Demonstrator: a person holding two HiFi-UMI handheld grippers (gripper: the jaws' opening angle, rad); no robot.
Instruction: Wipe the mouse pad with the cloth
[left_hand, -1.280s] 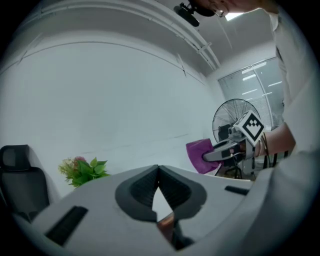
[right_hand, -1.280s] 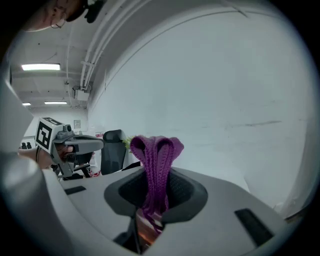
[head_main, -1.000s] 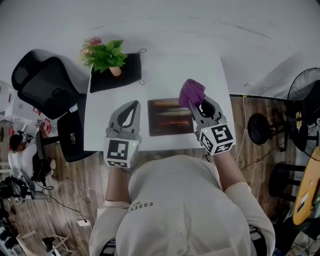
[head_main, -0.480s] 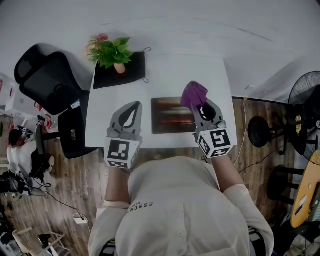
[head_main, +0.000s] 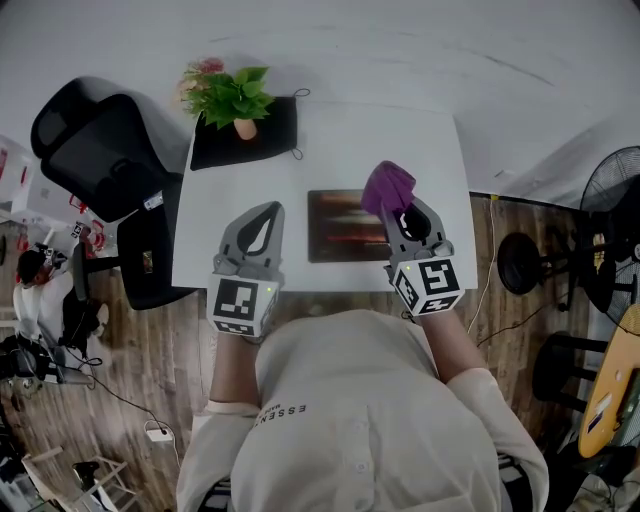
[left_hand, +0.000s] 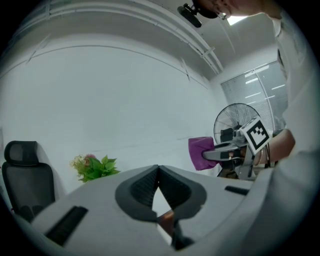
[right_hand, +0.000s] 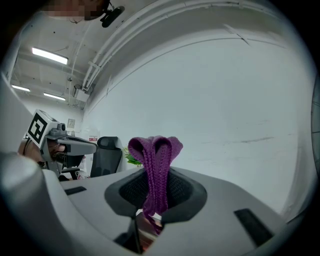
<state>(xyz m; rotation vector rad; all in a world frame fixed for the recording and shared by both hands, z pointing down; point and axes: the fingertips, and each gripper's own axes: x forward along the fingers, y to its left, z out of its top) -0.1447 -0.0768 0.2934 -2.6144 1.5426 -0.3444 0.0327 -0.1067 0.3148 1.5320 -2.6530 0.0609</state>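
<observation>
Shirt print (head_main: 285, 413): I read "ESSEN" on the person's light shirt, upside down in the head view; the remaining letters are too small.
Marker, left: the cube on the left gripper (head_main: 269, 209) carries a black-and-white square pattern, no letters or numbers.
Marker, right: the cube on the right gripper (head_main: 396, 212) carries similar patterns, no characters.
Wall notice (right_hand: 93, 138): too small to read.

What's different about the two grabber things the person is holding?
The right gripper is shut on the purple cloth; the left gripper is shut with nothing between its jaws. In the head view the right gripper sits at the right edge of the mouse pad, while the left gripper is over bare white table left of that pad. Both are grey and the same shape.
</observation>
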